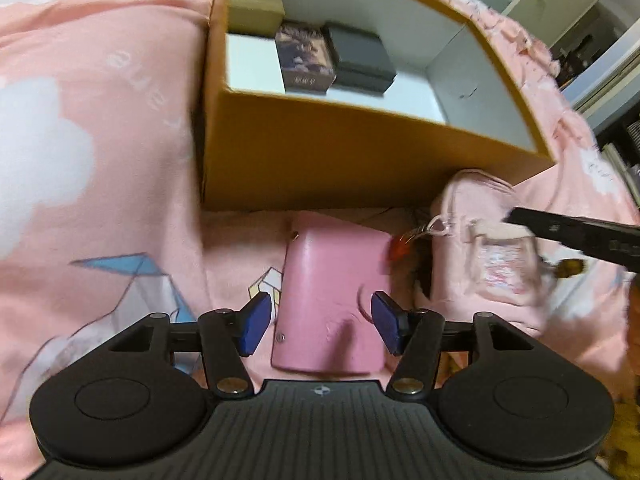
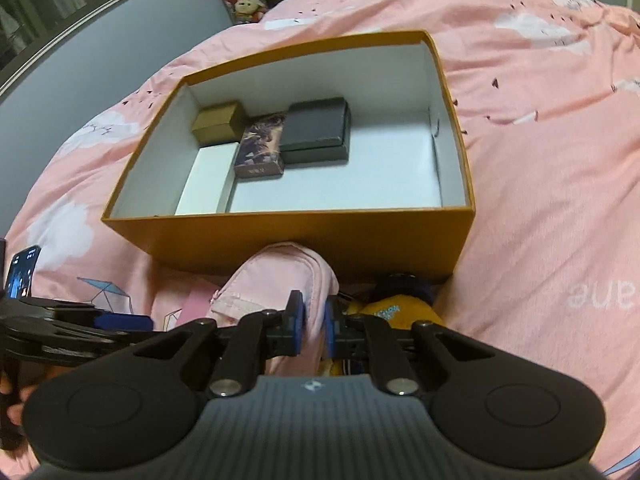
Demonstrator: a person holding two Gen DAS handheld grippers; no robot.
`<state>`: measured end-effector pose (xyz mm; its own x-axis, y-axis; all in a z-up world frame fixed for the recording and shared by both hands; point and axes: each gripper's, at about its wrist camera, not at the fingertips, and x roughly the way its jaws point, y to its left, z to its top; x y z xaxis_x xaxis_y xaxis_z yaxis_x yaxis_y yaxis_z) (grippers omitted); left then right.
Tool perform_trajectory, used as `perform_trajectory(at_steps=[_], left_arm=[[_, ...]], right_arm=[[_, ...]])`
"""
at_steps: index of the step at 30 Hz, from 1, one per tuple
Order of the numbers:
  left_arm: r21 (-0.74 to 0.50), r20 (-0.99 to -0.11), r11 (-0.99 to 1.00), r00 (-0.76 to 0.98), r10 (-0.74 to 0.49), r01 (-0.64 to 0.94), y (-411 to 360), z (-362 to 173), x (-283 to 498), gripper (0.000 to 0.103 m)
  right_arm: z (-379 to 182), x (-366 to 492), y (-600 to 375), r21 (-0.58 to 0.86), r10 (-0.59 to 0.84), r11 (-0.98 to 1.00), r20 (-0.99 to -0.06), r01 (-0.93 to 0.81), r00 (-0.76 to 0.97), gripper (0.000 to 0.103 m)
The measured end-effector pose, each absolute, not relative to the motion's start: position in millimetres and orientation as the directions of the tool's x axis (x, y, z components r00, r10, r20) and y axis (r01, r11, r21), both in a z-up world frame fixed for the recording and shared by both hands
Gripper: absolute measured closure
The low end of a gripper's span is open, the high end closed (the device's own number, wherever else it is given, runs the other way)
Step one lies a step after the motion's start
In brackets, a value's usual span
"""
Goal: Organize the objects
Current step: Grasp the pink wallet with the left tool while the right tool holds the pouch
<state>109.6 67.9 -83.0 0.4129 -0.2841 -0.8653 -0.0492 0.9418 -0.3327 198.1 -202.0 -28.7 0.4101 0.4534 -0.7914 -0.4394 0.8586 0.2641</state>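
My right gripper [image 2: 315,330] pinches the pink pouch [image 2: 280,276] before the orange box [image 2: 304,236]. My left gripper [image 1: 320,322] gapes over the pink wallet [image 1: 332,296].

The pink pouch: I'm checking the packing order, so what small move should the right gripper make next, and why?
Probably lift it and carry it forward over the orange box's near wall. The right gripper is already shut on the pink pouch, which sits just outside the box, and bare white floor lies free right of the black box.
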Motion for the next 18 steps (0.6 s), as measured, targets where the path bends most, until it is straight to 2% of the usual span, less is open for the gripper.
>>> perform_trajectory(at_steps=[4,9,10,12,14,17,18], left_arm=[[-0.317,-0.876,0.947,0.398,-0.273,-0.047,58.2,-97.3,117.6,0.035],[-0.346,-0.869,0.936,0.399,-0.292,-0.069,59.2,-105.9,119.7,0.036],[-0.352,-0.868,0.933,0.398,-0.296,-0.073,60.1,-106.5,119.8,0.039],[-0.357,-0.866,0.931,0.399,-0.301,-0.073,60.3,-106.9,118.1,0.04],[-0.34,-0.869,0.938,0.403,-0.287,-0.065,57.2,-105.3,115.5,0.041],[-0.312,-0.874,0.949,0.409,-0.263,-0.056,52.4,-102.3,110.9,0.047],[-0.304,-0.875,0.951,0.41,-0.256,-0.055,51.7,-100.8,109.2,0.056]], right_arm=[[-30.1,196.8,-204.7,0.256,0.441,0.868,-0.792,-0.425,0.422,0.084],[-24.5,192.0,-213.7,0.256,0.421,0.887,-0.79,-0.385,0.446,0.058],[-22.9,190.7,-216.5,0.271,0.428,0.887,-0.787,-0.375,0.444,0.057],[-21.2,188.4,-221.5,0.313,0.449,0.882,-0.782,-0.351,0.432,0.048],[-21.0,186.4,-225.8,0.372,0.483,0.87,-0.774,-0.323,0.409,0.046],[-25.5,185.5,-226.2,0.437,0.523,0.849,-0.773,-0.296,0.359,0.042],[-27.9,185.7,-224.6,0.44,0.523,0.849,-0.778,-0.291,0.349,0.042]])
